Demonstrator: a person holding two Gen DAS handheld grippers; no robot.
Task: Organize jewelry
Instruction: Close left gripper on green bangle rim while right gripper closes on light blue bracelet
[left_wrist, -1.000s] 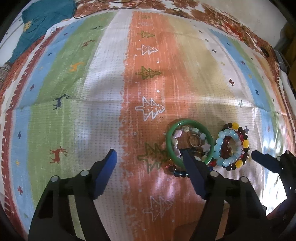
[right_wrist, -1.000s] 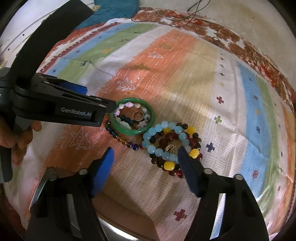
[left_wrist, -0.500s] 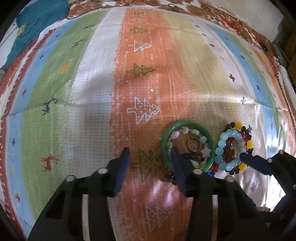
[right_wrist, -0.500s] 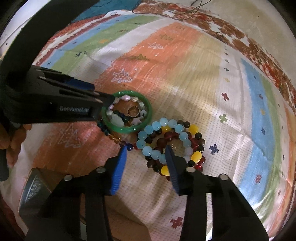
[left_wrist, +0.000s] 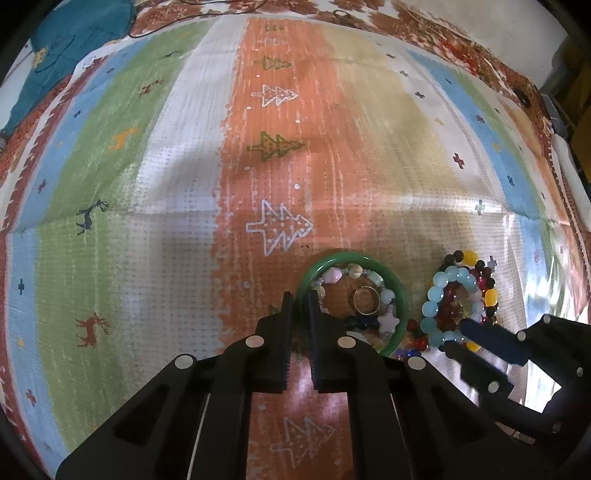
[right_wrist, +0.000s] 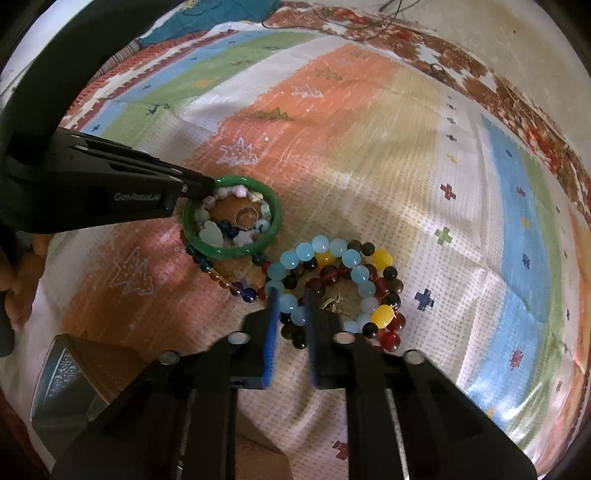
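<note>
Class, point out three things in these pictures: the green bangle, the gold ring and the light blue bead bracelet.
Green bangle (right_wrist: 274, 206): right wrist view, on its right rim.
Gold ring (right_wrist: 246, 217): right wrist view, on the band, inside the bangle.
Light blue bead bracelet (right_wrist: 320, 243): right wrist view, on a far bead.

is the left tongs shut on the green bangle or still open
Shut on it. The left tongs have their two fingers straddling the rim of the green bangle, one outside and one inside, with no gap showing.
</note>
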